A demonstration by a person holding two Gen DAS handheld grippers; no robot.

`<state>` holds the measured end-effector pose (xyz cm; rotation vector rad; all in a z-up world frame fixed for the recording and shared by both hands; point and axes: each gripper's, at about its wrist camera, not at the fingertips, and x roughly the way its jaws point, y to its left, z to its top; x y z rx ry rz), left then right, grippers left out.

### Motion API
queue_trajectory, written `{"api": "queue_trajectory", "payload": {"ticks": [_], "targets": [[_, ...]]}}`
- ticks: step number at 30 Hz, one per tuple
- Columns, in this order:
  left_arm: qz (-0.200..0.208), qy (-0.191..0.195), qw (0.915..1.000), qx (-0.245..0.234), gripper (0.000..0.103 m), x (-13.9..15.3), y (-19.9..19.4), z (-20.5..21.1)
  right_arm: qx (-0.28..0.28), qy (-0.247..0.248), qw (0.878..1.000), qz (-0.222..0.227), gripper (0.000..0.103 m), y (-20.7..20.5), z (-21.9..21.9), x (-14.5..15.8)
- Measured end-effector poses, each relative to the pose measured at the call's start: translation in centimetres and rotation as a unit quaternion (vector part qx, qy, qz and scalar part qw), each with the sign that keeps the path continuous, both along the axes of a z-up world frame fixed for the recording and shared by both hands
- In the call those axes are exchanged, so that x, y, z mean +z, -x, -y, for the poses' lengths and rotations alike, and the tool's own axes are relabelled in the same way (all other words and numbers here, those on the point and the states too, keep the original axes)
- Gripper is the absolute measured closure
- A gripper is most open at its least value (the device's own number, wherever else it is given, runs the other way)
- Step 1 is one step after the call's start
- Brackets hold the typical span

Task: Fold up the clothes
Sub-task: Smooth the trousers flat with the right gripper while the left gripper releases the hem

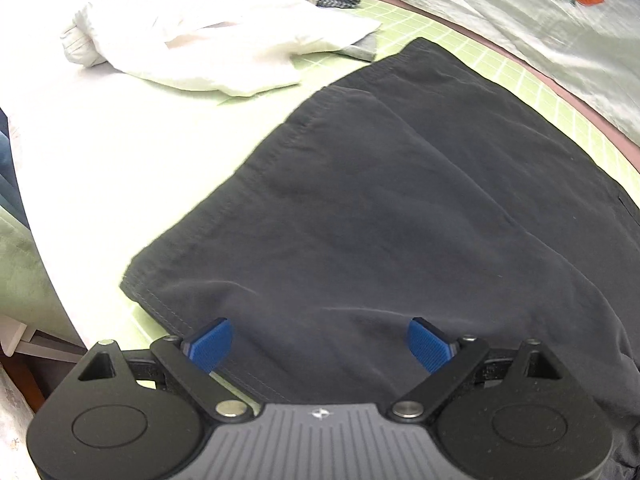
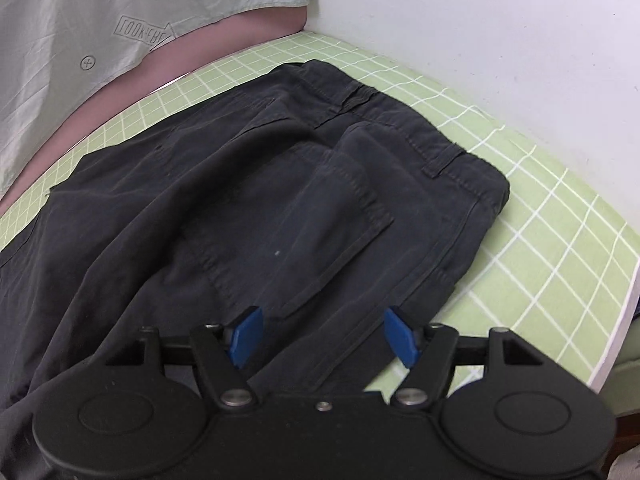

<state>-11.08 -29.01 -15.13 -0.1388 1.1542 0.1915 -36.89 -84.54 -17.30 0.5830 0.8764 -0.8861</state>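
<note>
I hover both tools over the pair of dark charcoal cargo shorts (image 1: 400, 216), which lie flat on the pale green mat with a white grid (image 2: 540, 240) covering the table. My left gripper (image 1: 320, 344) stands wide with nothing between its blue pads (image 1: 210, 344); the hem edge of the shorts, with its double stitching, runs just beneath its left finger. My right gripper (image 2: 322, 336) is also parted, jaws standing well apart and empty, above the fabric near a flapped cargo pocket (image 2: 320, 220).

The garment's long axis runs left to right across the table: the leg hem lies at the left end, under my left gripper, and the waistband with its belt loops (image 2: 436, 164) lies at the right end, far and to the right of my right gripper. So each hand is nearer its own end, and both sit at the near edge of the cloth, which stretches away from me. I judge the next fold turns on that.

Beyond, a crumpled white garment (image 1: 216, 40) rests at the far left, apart from the shorts, and a pale grey-green fabric with a carrot print (image 1: 520, 20) lies along the far side.
</note>
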Motion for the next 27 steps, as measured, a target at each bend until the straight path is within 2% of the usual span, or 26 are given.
{"api": "queue_trajectory", "payload": {"ticks": [11, 16, 20, 22, 24, 25, 27], "targets": [[0.004, 0.002, 0.9999, -0.011, 0.008, -0.4, -3.3, -9.3, -0.017, -0.008, 1.0, 0.012, 0.032, -2.4, -10.2, -0.2], [-0.002, 0.021, 0.9996, -0.019, 0.009, -1.2, -4.3, -11.8, -0.018, -0.012, 1.0, 0.011, 0.031, -3.6, -14.2, -0.5], [-0.009, 0.032, 0.9984, -0.046, 0.011, -1.6, -4.1, -12.0, -0.014, -0.008, 1.0, 0.003, 0.029, -4.2, -16.4, -0.4], [-0.014, 0.038, 0.9977, -0.054, 0.017, -1.8, -4.1, -11.9, -0.013, -0.006, 1.0, 0.0, 0.029, -4.5, -17.2, -0.2], [-0.02, 0.048, 0.9964, -0.067, 0.031, -2.2, -4.1, -11.7, -0.013, 0.0, 1.0, -0.006, 0.029, -4.6, -17.9, 0.1], [-0.022, 0.052, 0.9956, -0.075, 0.035, -2.3, -4.0, -11.6, -0.015, 0.002, 1.0, -0.007, 0.029, -4.6, -18.1, 0.2], [-0.027, 0.058, 0.994, -0.089, 0.051, -2.4, -3.8, -11.3, -0.017, 0.004, 1.0, -0.008, 0.029, -4.5, -18.4, 0.5]]}}
